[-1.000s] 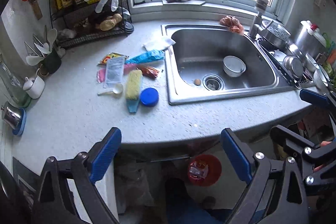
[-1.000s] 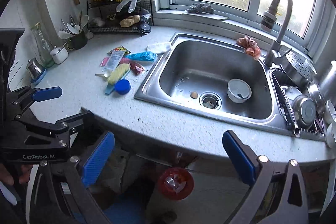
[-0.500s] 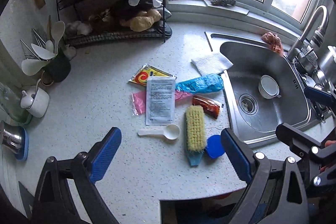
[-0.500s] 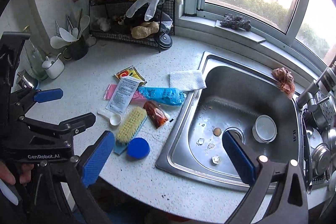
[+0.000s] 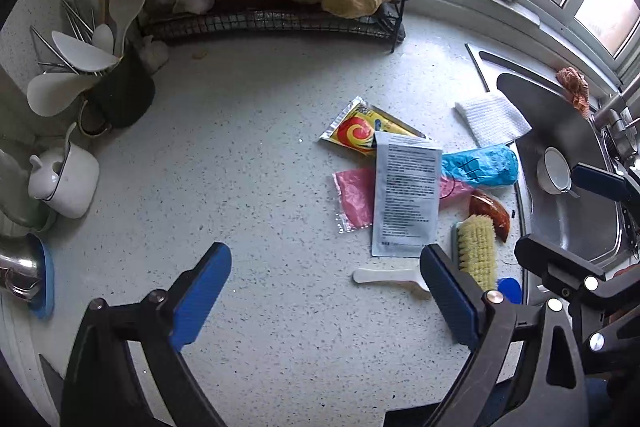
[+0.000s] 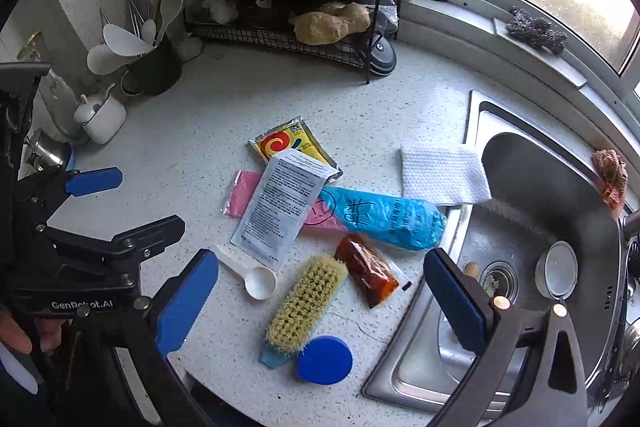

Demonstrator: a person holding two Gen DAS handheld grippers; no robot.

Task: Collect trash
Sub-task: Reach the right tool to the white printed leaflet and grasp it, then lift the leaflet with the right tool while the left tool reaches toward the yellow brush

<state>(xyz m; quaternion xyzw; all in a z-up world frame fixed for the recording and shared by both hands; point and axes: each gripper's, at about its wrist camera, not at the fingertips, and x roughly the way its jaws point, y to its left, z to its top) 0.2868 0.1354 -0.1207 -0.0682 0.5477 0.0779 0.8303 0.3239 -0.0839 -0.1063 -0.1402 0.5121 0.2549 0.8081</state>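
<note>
Fingers on both grippers are standing wide apart w/ nothing between them: left gripper (image 5: 326, 291) is hovering over bare counter (image 5: 240, 167), right gripper (image 6: 320, 291) is hovering over the trash pile beside the sink (image 6: 532, 195).

You're approaching, not yet gripping, so pick one piece and commit. Biggest first:

- Blue bag (image 6: 384, 223) is lying nearest the sink edge, puffy; it's probably soft, so you're better off pinching it mid-body.
- White printed packet (image 6: 286, 205) is lying flat on top of the pink bag (image 6: 244, 193) and the yellow packet (image 6: 290, 143). It's overlapping both, so take it first or the ones under will drag.
- White napkin (image 6: 440, 173) is sitting at the sink rim; grab a corner.
- Red sauce packet (image 6: 368, 269) is lying just beside the brush (image 6: 306, 301), smallest; come in from the sink side so you're not bumping bristles.

Flat packets likely need a low, tilted finger sliding under an edge. Brush, white scoop (image 6: 250, 275) and blue lid (image 6: 324, 359) look like keepers, not trash; leave them.
</note>
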